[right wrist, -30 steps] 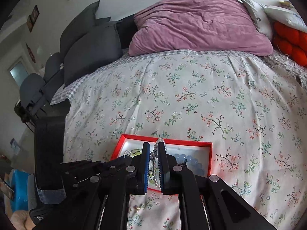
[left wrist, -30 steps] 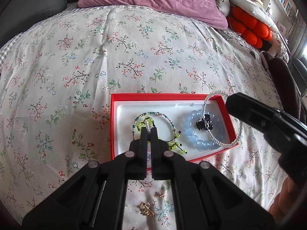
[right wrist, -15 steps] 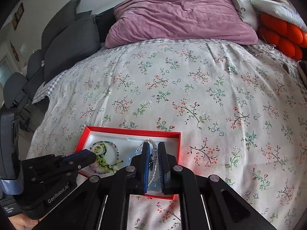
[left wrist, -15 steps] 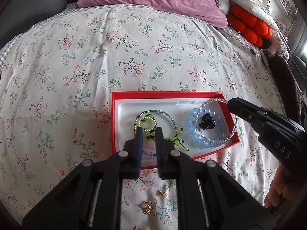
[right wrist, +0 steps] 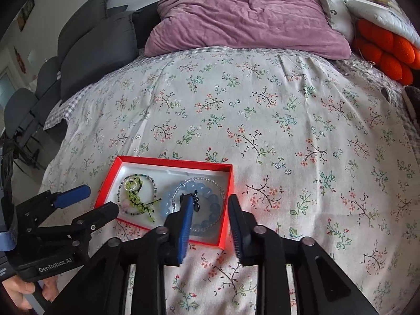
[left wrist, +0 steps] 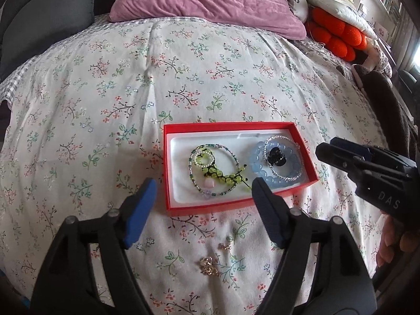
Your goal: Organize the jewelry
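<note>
A shallow red box with a smooth white liner lies on the floral bedspread, near the front edge of the bed, and it serves as the one place where loose pieces get gathered. Inside, on the left, a thin seed-bead necklace loops around a knotted green bead bracelet and a small pearly ring of beads. On the right, a chunky bracelet of round, translucent pale-blue beads sits under a fine clear-bead bracelet, with a small black claw clip in the middle.

The left tongs are spreading wide and grip nothing; their blue-padded tips straddle the box's near-left corner. The right tongs are also parting, empty, poised over the blue beads, with the bracelets lying slack below them rather than pinched. Both pieces look freshly let go into the box.

2 small gold earrings lie on the bedspread just in front of the box, near the left tongs, probably the next items to collect. They are tiny and metallic, so likely fiddly on soft cloth.
</note>
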